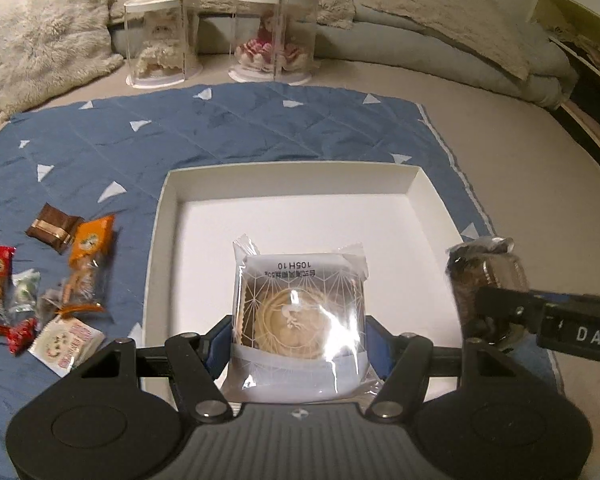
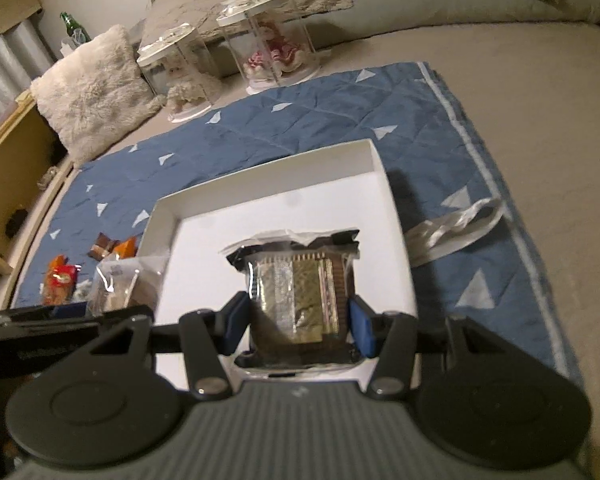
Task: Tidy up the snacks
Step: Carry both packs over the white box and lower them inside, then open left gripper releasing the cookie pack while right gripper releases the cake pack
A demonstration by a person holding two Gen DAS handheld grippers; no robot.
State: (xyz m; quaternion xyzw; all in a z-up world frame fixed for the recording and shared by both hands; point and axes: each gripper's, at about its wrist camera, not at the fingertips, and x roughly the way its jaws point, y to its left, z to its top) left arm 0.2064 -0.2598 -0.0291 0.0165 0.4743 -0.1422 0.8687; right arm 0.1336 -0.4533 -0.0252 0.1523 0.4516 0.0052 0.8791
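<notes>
A bed (image 1: 480,128) with a beige cover carries everything; a blue quilted mat (image 1: 228,128) with white triangles lies spread across it, and a fluffy cushion (image 1: 48,36) sits at the far left beside two clear display cases (image 1: 162,36) holding dolls. On the mat rests a shallow white box (image 1: 292,184), open at the top, its floor bare. Both hand-held grippers tilt steeply downward over the box's near half. The left hand-held gripper (image 1: 300,332) has its blue pads partly open and pressed on either side of a clear-wrapped pastry (image 1: 300,312), a pale round cake in a white-printed wrapper, held above the box's near middle. The right hand-held gripper (image 2: 296,320) comes in from the right, jaws narrower, clamped on a dark cookie pack (image 2: 300,296) in shiny clear wrap, which hangs over the box's near right part. Left of the box, loose on the mat, lies a cluster of small snacks (image 1: 60,288): a brown packet, an orange packet, a red one and a white square sachet. Right of the box a white ribbon (image 2: 456,228) lies on the mat.
</notes>
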